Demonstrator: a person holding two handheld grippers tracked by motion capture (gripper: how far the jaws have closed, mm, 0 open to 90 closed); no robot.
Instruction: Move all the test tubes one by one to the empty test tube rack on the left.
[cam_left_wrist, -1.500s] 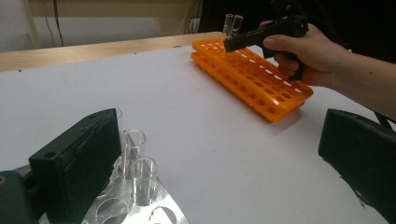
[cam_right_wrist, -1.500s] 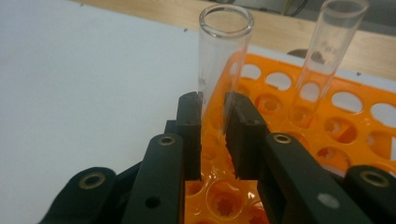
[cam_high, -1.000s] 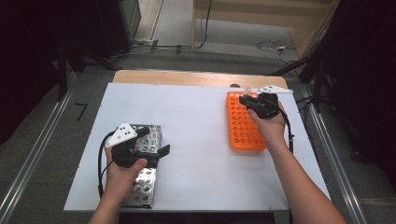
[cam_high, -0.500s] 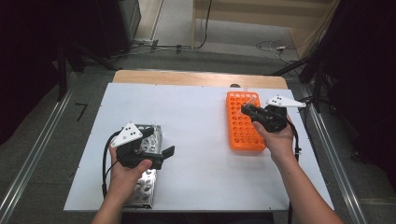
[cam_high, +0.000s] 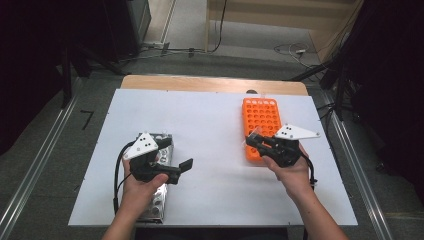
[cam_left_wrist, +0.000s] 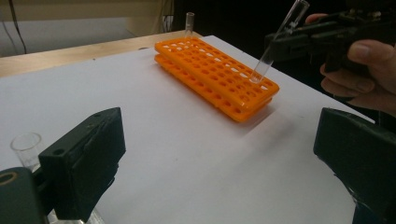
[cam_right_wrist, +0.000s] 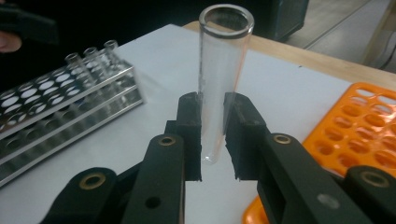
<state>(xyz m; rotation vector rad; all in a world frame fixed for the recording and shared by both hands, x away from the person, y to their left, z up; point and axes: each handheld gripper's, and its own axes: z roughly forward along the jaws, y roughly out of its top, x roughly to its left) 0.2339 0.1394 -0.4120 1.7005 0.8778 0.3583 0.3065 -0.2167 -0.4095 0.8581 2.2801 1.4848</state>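
Observation:
My right gripper (cam_high: 253, 140) is shut on a clear glass test tube (cam_right_wrist: 222, 70), held upright between its jaws. In the left gripper view the test tube (cam_left_wrist: 278, 39) leans over the near end of the orange tube rack (cam_left_wrist: 215, 77), its tip just at the top holes. The orange tube rack (cam_high: 261, 122) lies right of centre, and one more tube (cam_left_wrist: 189, 21) stands at its far corner. Over the metal tube rack (cam_high: 156, 192) at the front left, my left gripper (cam_high: 176, 154) is wide open and holds nothing.
The metal tube rack (cam_right_wrist: 60, 112) carries several glass tubes at one end. The white table top (cam_high: 210, 125) has bare room between the two racks. A wooden strip (cam_high: 210, 84) runs along the far edge, with cables on the floor beyond.
My right gripper has drawn back along the orange rack from its far end to its near end. The left hand has shifted slightly right over the metal rack.

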